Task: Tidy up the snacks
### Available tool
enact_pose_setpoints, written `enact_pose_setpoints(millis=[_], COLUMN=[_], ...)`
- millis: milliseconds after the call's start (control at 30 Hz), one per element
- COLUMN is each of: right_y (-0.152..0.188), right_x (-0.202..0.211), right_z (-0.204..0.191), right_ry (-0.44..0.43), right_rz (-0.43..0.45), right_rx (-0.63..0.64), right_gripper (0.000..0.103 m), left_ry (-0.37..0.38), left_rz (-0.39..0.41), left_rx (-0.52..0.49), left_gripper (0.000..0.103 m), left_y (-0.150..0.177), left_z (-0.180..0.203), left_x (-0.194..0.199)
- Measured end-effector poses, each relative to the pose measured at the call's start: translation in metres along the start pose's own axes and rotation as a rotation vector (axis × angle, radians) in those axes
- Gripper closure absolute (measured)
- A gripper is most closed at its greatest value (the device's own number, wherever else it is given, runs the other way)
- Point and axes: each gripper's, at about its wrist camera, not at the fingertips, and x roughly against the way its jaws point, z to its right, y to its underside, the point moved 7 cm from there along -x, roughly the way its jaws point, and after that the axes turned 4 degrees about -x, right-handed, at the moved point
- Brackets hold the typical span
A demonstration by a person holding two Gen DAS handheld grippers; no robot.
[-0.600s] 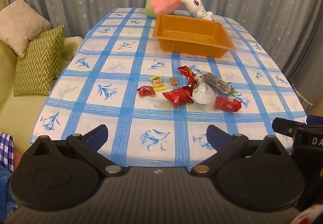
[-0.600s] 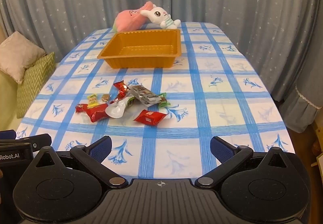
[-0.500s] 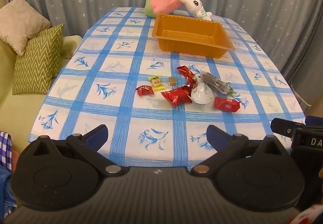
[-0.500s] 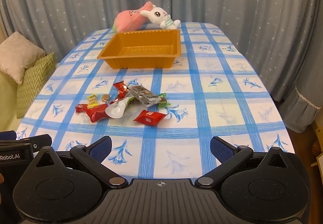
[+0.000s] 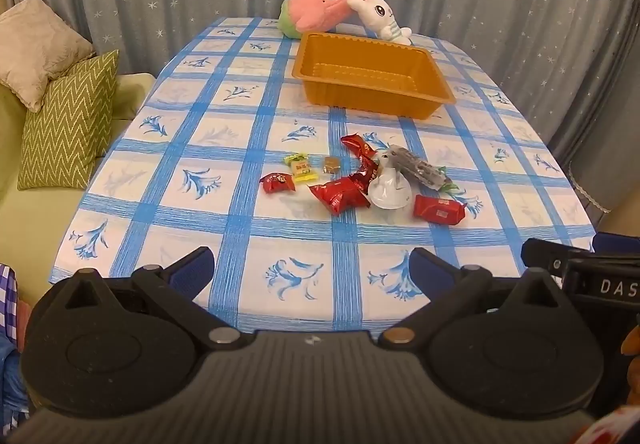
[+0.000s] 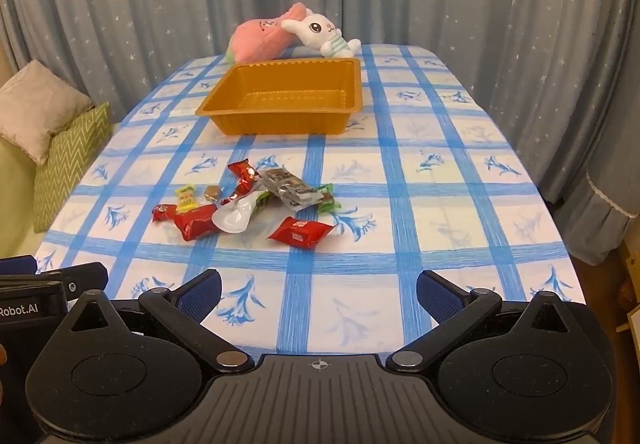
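Left wrist view, catalogued outward, with the orange tray [image 5: 372, 74] as landmark.

1. Left gripper [image 5: 310, 268]: nearest item, over the table's near edge, well short of the tray. Fingers spread wide, nothing between them.
2. Right gripper [image 6: 318, 290]: same station, fingers likewise splayed and empty.
3. Tablecloth [image 5: 248, 228]: blue check, bare between grippers and snacks.
4. Snack pile, on the cloth on the near side of the tray, apart from it:
 - flat red packet [image 5: 439, 209], nearest on the right;
 - white pouch [image 5: 390, 192] touching a crumpled red wrapper [image 5: 340, 194];
 - small red sweet [image 5: 277, 182], yellow-green sweet [image 5: 302, 168] and brown sweet [image 5: 332, 165] at the left;
 - silver-grey packet [image 5: 418, 166] on the side closest to the tray.
5. Tray interior: empty as far as visible.
6. Pink plush [image 5: 320, 10] and white rabbit plush [image 5: 380, 18]: just beyond the tray's far rim.

Progress, judged: nothing sorted yet; every snack remains to be carried to the tray.
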Motion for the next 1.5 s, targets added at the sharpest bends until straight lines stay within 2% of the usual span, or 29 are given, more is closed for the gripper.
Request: enact_pose_setpoints(millis=[1500], right_y=[-0.0037], right_x=[0.0007], right_z=[0.0007], right_ry=[0.000], right_rz=[0.006], right_rx=[-0.002], right_gripper=[0.000], left_ry=[0.007], left_rz=[0.001], left_rx=[-0.003], left_gripper=[0.000], left_y=[-0.0011], left_z=[0.0096], left_x=[-0.0007])
